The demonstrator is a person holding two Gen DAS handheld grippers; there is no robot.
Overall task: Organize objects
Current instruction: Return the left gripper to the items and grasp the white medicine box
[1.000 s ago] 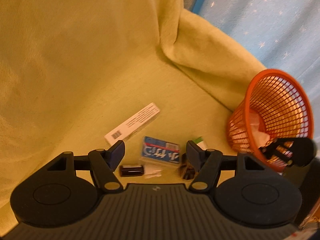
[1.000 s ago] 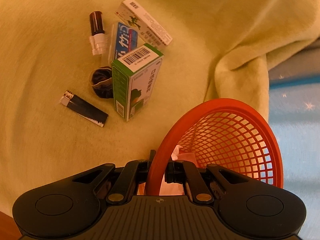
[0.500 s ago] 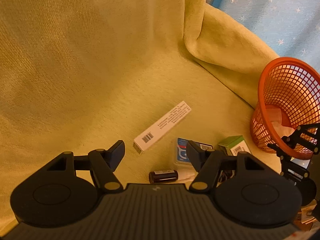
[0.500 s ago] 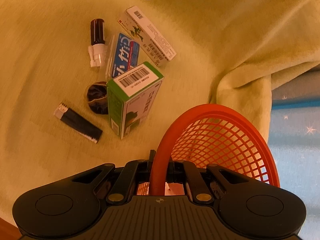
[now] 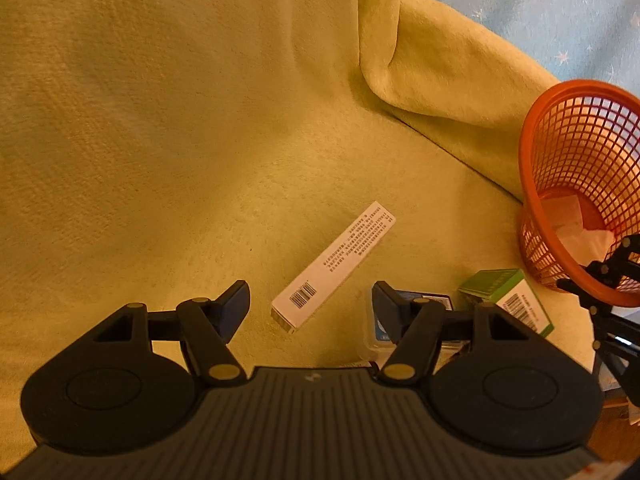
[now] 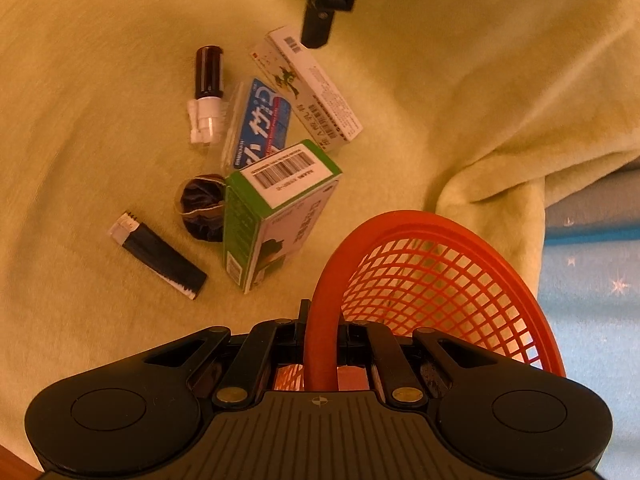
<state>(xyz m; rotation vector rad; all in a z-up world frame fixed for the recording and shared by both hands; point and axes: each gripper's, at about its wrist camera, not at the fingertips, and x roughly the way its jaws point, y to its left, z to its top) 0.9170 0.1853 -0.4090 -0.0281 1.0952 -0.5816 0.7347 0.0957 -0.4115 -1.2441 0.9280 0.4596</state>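
Observation:
My left gripper point(image 5: 310, 304) is open and hovers over the yellow-green blanket, with the near end of a long white box point(image 5: 332, 268) lying between its fingertips. The same white box point(image 6: 308, 88) shows in the right wrist view, with the left gripper point(image 6: 328, 0) just above its far end. My right gripper point(image 6: 322, 320) is shut on the rim of an orange mesh basket point(image 6: 440, 280). That basket point(image 5: 580, 160) is tilted and holds crumpled white paper point(image 5: 572, 220). A green box point(image 6: 276, 208) lies just left of the basket.
A blue packet point(image 6: 264, 124), a brown bottle with a white cap point(image 6: 208, 88), a dark round bundle point(image 6: 202, 208) and a black lighter point(image 6: 158, 256) lie close together on the blanket point(image 5: 160, 140). A raised blanket fold point(image 5: 440, 64) borders light blue starred fabric point(image 5: 560, 8).
My left gripper has moved forward over the pile, staying open, so the white box now sits between its fingertips. The right gripper has kept its hold on the basket rim and shifted slightly.

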